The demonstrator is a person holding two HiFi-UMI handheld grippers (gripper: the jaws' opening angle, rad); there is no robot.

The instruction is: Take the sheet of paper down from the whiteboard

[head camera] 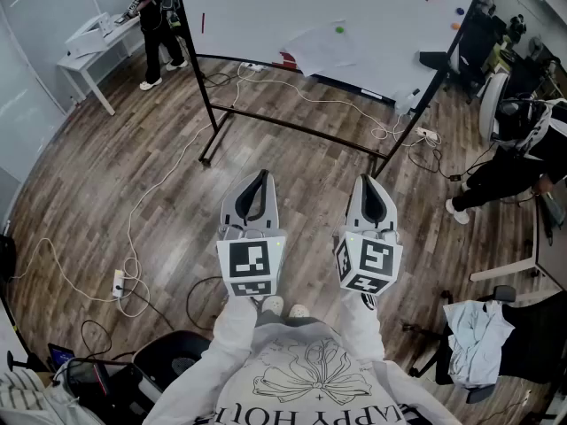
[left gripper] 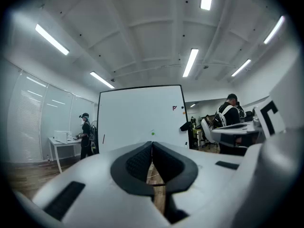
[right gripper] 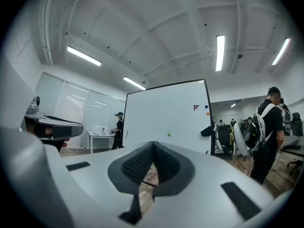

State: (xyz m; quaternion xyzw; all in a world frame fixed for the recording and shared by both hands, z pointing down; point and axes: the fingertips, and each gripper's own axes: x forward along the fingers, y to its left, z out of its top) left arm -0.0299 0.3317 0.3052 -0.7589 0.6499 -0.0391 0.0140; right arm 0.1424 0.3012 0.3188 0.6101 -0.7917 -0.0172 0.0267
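Observation:
A white sheet of paper [head camera: 321,50] hangs on the big whiteboard [head camera: 266,11], pinned by a green magnet [head camera: 339,30]. The board stands a few steps ahead of me on a black frame. My left gripper [head camera: 260,182] and right gripper [head camera: 370,187] are side by side at waist height, both pointing level at the board, well short of it. Both are shut with nothing between the jaws. In the left gripper view the whiteboard [left gripper: 141,118] and magnet [left gripper: 153,133] show beyond the closed left gripper [left gripper: 152,144]. The right gripper [right gripper: 153,145] view shows the magnet [right gripper: 169,135] likewise.
Cables and a power strip [head camera: 118,282] lie across the wooden floor. The board's black base bar [head camera: 292,122] runs low across my path. A person [head camera: 151,25] stands by a white table [head camera: 89,47] at far left. Another person [head camera: 509,162] and a chair with clothes [head camera: 478,339] are on the right.

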